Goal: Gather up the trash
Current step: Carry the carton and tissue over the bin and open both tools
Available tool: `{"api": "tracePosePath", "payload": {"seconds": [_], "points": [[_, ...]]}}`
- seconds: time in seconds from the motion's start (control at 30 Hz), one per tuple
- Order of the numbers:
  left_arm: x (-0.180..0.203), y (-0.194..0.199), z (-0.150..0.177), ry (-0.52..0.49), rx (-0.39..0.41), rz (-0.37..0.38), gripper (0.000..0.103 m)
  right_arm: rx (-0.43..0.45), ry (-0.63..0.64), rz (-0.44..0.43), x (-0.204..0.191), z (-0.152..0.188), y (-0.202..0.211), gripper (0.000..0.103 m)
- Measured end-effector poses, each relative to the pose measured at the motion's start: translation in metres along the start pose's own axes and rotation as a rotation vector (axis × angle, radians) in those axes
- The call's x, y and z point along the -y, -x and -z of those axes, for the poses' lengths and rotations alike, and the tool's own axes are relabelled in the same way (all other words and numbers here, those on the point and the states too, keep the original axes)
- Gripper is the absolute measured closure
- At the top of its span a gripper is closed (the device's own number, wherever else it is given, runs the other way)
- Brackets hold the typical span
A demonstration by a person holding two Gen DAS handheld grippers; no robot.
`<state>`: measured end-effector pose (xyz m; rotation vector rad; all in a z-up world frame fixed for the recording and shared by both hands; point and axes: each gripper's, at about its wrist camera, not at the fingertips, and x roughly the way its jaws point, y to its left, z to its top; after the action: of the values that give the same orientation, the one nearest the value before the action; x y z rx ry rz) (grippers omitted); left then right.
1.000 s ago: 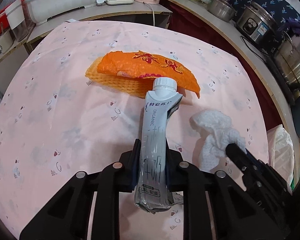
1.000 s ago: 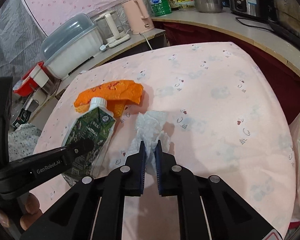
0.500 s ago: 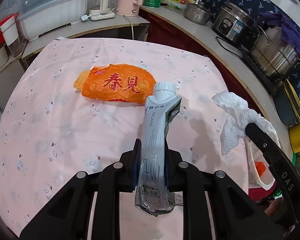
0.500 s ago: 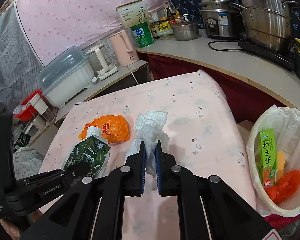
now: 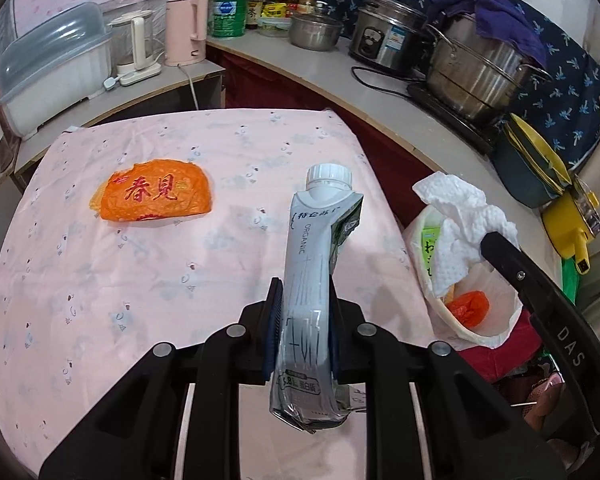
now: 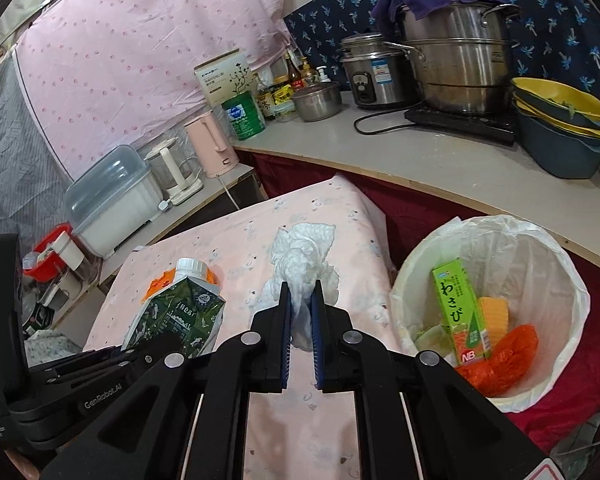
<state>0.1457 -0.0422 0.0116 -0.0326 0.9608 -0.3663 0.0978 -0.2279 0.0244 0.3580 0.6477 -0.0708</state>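
Note:
My left gripper (image 5: 302, 300) is shut on a crushed milk carton (image 5: 316, 248) with a white cap, held above the pink tablecloth (image 5: 180, 280). The same carton (image 6: 180, 312) appears at the left of the right wrist view. My right gripper (image 6: 300, 300) is shut on a crumpled white paper towel (image 6: 304, 256), lifted off the table near its right edge. That paper towel (image 5: 460, 220) hangs over the lined trash bin (image 5: 496, 320) in the left wrist view. An orange bag (image 5: 156, 196) with red characters lies on the table at the left.
The trash bin (image 6: 548, 248) beside the table holds a green wasabi box (image 6: 456, 312) and orange wrappers. A counter (image 6: 420, 160) behind carries pots, a rice cooker, bowls and a pink kettle (image 5: 184, 32). A plastic container (image 5: 52, 72) stands at the far left.
Both grippers rose and moved right toward the bin, carrying the carton and the paper towel off the table. The bin has come into view; the orange bag stayed put.

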Motion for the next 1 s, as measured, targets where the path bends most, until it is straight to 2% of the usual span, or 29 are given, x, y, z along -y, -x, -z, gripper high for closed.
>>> {"api": "tracePosePath", "payload": {"seconds": [0.33,0.57,0.8,1.0], "points": [[0.072,-0.005,0.005,-0.136,-0.010,0.061,0.084,0.073,-0.096,0.101,0.064,-0.001,0.041,0.094],[0.127,-0.023,0.000,-0.267,-0.022,0.146,0.084,0.101,-0.187,0.170,0.115,0.002,0.057,0.094],[0.171,-0.051,-0.004,-0.358,-0.053,0.208,0.084,0.107,-0.244,0.221,0.150,0.005,0.060,0.094],[0.190,-0.074,-0.007,-0.381,-0.061,0.258,0.082,0.096,-0.264,0.244,0.165,0.005,0.053,0.094]]}}
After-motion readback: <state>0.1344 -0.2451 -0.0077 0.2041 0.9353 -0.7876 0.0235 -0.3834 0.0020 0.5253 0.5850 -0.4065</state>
